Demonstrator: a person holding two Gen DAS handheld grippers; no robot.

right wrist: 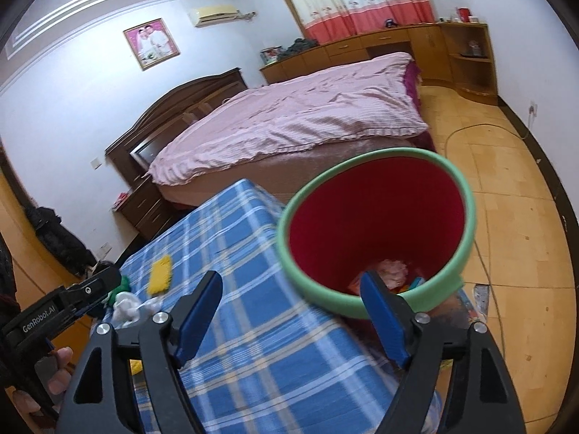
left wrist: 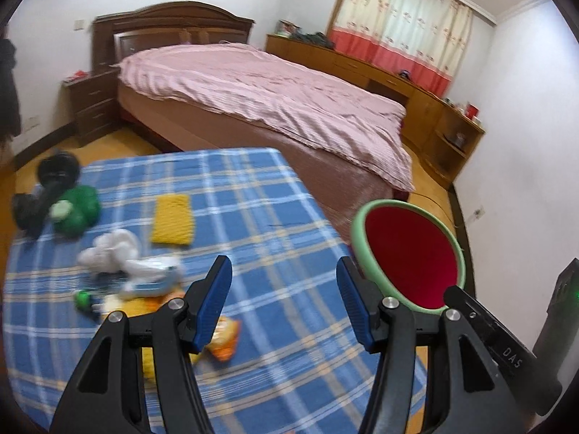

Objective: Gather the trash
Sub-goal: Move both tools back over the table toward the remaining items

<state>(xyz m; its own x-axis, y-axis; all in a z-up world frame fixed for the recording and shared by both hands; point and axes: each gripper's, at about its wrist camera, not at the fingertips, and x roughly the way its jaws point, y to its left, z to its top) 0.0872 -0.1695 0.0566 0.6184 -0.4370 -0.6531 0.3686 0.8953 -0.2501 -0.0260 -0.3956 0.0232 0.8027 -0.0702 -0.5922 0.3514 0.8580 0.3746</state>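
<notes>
A red bin with a green rim [right wrist: 376, 224] stands off the right edge of the blue plaid table [right wrist: 231, 253]; some trash lies at its bottom [right wrist: 394, 271]. It also shows in the left wrist view [left wrist: 409, 253]. Trash lies on the table's left part: a crumpled white tissue [left wrist: 112, 249], a white and blue wrapper [left wrist: 152, 278] and an orange snack bag [left wrist: 224, 340]. My left gripper [left wrist: 284, 296] is open and empty above the table. My right gripper [right wrist: 293, 311] is open and empty, with its right finger [right wrist: 383, 318] at the bin's near rim.
A yellow cloth [left wrist: 172, 218], a green object [left wrist: 77, 209] and a black object [left wrist: 54, 177] lie on the table [left wrist: 253, 217]. A bed with a pink cover [left wrist: 275, 108] stands behind it. Wooden cabinets [left wrist: 434, 108] line the far wall. A cable [right wrist: 466, 133] runs over the floor.
</notes>
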